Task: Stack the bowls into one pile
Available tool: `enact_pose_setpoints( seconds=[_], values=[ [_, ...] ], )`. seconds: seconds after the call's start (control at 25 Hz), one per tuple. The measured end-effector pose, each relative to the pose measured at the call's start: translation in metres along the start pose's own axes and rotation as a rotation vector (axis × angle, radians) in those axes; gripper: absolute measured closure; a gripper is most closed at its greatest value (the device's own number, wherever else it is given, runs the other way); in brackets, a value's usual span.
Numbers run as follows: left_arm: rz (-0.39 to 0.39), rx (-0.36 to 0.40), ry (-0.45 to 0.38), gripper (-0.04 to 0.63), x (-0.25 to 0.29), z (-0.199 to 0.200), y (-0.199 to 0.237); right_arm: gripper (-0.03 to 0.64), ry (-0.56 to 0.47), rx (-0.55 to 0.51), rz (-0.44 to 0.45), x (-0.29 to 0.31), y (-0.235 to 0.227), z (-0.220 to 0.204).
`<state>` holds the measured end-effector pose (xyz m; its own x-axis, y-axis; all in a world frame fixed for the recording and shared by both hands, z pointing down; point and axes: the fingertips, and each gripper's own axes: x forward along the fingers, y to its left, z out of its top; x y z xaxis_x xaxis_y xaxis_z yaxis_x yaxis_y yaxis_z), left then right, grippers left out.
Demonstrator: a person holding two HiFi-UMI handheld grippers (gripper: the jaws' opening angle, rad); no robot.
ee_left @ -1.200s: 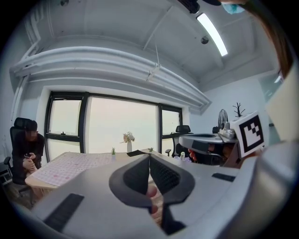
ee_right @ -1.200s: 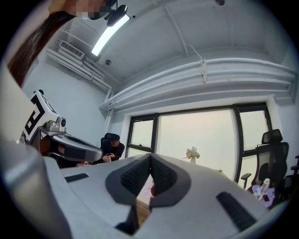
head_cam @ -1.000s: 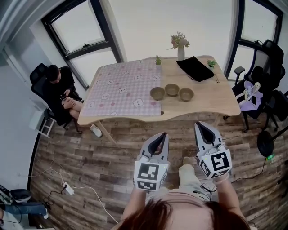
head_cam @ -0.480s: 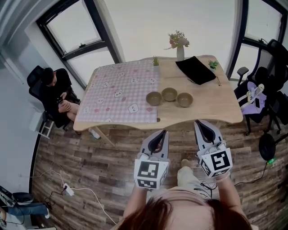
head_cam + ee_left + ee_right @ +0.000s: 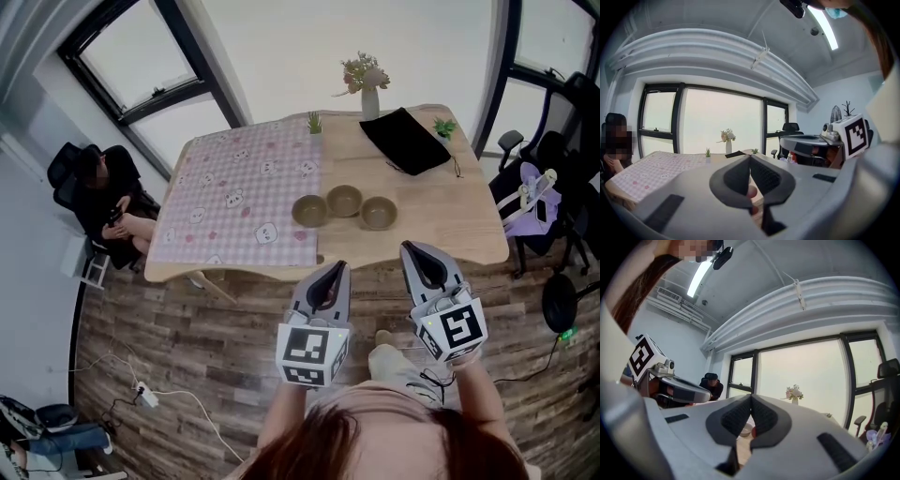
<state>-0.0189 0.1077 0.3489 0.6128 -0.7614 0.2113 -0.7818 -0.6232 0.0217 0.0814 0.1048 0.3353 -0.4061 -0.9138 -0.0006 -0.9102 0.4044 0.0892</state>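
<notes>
Fingers [image 5: 328, 292] of the left gripper [image 5: 335, 269] and right gripper [image 5: 413, 249] are closed and empty in the head view. This looks like a carrying posture, since the three unstacked bowls [image 5: 344, 200] sit far off on the worktop [image 5: 450, 225]. Left gripper view: tips touch, nothing between. Right gripper view: the same.

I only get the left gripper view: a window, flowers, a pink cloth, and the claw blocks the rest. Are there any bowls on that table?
Observer: Yes. The head view shows three on the table: the left bowl, middle bowl and right bowl stand in a row, side by side, none stacked.
Operator: Is the other claw holding one?
Observer: No. The right claw is shut and empty, clear of all the bowls.
</notes>
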Motion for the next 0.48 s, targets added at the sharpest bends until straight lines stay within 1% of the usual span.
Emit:
enact_pose_setpoints(
  seconds=[0.24, 0.48],
  values=[
    [0.012, -0.003, -0.001, 0.584, 0.046, 0.013, 0.001, 0.617, 0.008, -0.010, 0.045, 0.026, -0.033, -0.006],
    [0.041, -0.011, 0.002, 0.584, 0.088, 0.020, 0.003, 0.617, 0.043, -0.002, 0.081, 0.051, -0.069, -0.016]
  ],
)
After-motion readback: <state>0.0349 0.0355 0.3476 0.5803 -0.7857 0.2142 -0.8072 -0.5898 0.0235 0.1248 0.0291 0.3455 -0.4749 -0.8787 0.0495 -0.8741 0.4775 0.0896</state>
